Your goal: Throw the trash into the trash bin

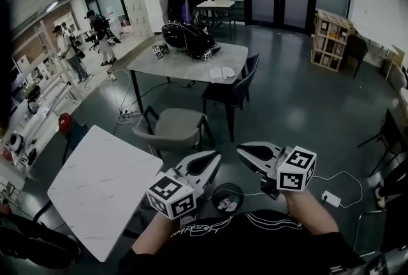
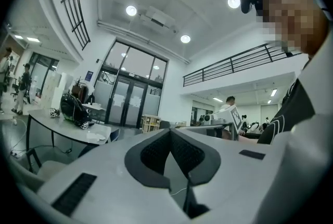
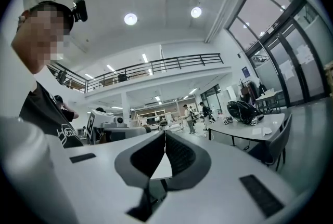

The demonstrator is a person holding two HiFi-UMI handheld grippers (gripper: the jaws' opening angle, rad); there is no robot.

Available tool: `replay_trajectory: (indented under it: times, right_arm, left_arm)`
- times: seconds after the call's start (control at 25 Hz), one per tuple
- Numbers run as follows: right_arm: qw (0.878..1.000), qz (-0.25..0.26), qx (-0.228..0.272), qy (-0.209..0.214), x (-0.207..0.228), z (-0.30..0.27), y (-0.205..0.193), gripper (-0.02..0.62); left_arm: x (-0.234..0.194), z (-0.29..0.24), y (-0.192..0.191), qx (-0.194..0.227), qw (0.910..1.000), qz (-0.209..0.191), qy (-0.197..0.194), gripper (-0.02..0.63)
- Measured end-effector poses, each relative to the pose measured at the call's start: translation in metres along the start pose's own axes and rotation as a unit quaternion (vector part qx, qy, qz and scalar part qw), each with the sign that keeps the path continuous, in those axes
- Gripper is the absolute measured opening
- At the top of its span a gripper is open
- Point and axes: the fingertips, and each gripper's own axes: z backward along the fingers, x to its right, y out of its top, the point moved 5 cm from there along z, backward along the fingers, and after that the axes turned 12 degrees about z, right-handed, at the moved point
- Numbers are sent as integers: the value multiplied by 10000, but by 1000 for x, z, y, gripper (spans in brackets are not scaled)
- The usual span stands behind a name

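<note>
Both tongs clenched, nothing in either.
Your left gripper [image 1: 210,162] and right gripper [image 1: 247,152] hang level and empty. The trash [image 1: 224,205] lies in the trash bin [image 1: 227,188] below, between them. Risk, as I judge it: a careless downward swing tips the bin.

Head view: high, steeply down, well back from table [image 1: 191,66]. Left gripper view: low on left gripper [image 1: 215,157], table leftward. Right gripper view: on right gripper [image 1: 242,151], table rightward (shared by all).
</note>
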Motion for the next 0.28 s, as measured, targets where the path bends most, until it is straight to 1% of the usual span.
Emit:
replay_trajectory:
  times: [0.16, 0.28]
  right_arm:
    - [9998, 85, 56, 189, -8, -8, 5, 34]
    - [9997, 124, 30, 228, -11, -12, 5, 34]
  left_arm:
    - [7, 9, 0, -14, 9997, -228, -5, 5]
    - [10, 14, -1, -9, 9998, -147, -99, 5]
